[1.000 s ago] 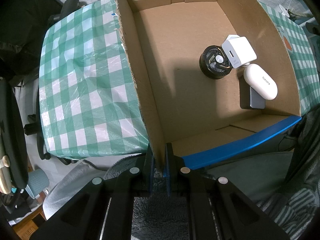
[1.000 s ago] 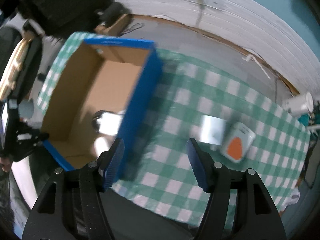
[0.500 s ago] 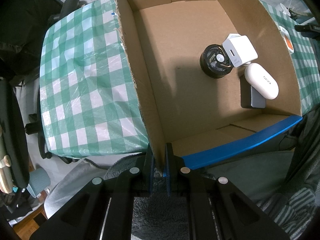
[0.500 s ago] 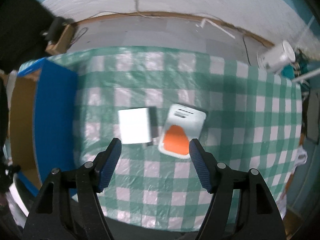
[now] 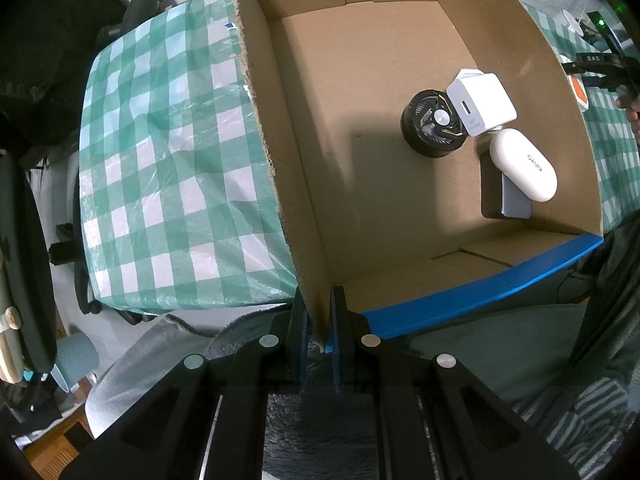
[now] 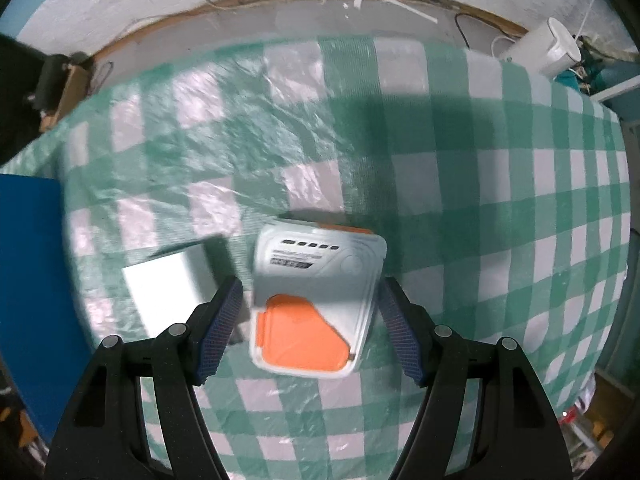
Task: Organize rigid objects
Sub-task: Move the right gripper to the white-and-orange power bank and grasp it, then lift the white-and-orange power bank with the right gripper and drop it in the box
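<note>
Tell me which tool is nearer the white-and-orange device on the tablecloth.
Right. The right tool is open, its fingers flanking the white-and-orange device; the left tool is clamped on the cardboard box wall, away from it.

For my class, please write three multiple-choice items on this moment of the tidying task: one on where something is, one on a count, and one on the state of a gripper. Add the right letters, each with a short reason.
1. Where does the white and orange device lie?
A. inside the cardboard box
B. on the checked tablecloth, between the fingers of the right gripper
C. on the floor

2. How many things lie in the cardboard box?
A. one
B. four
C. seven

3. What is the left gripper doing?
A. hanging open above the table
B. holding the white oval case
C. clamped shut on the box wall

Answers:
1 B: the right wrist view shows it on the green checked tablecloth, with the open right gripper astride it.
2 B: a black fan, a white charger, a white oval case and a grey block.
3 C: its fingers pinch the cardboard wall at the near corner.
</note>
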`<action>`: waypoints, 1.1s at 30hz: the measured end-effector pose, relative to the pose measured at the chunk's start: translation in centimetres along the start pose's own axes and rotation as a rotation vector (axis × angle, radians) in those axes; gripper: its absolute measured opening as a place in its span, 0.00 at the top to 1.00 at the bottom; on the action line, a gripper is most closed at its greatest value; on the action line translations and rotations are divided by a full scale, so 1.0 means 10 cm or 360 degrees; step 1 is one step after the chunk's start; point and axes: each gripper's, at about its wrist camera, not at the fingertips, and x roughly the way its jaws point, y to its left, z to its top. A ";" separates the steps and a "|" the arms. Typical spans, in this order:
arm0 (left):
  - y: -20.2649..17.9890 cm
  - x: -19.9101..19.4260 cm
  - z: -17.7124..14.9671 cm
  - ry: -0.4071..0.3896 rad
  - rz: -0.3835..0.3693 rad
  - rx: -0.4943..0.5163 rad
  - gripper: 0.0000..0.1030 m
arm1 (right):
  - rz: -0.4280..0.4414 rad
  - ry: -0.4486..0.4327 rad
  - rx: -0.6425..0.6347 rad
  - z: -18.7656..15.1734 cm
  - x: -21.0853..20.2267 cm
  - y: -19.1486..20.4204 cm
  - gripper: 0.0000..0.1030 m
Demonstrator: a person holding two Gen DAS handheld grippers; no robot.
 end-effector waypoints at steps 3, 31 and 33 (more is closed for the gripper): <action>0.00 0.01 0.00 0.0002 -0.0001 -0.0004 0.92 | 0.0004 -0.0005 0.0013 0.01 0.06 0.00 0.31; 0.00 0.02 0.01 -0.0008 -0.0014 0.0004 0.88 | -0.0075 -0.0093 -0.0258 -0.54 -0.38 0.25 0.39; -0.01 0.02 0.01 -0.0007 -0.0012 0.0007 0.88 | -0.0070 -0.0104 -0.0282 -0.59 -0.45 0.30 0.39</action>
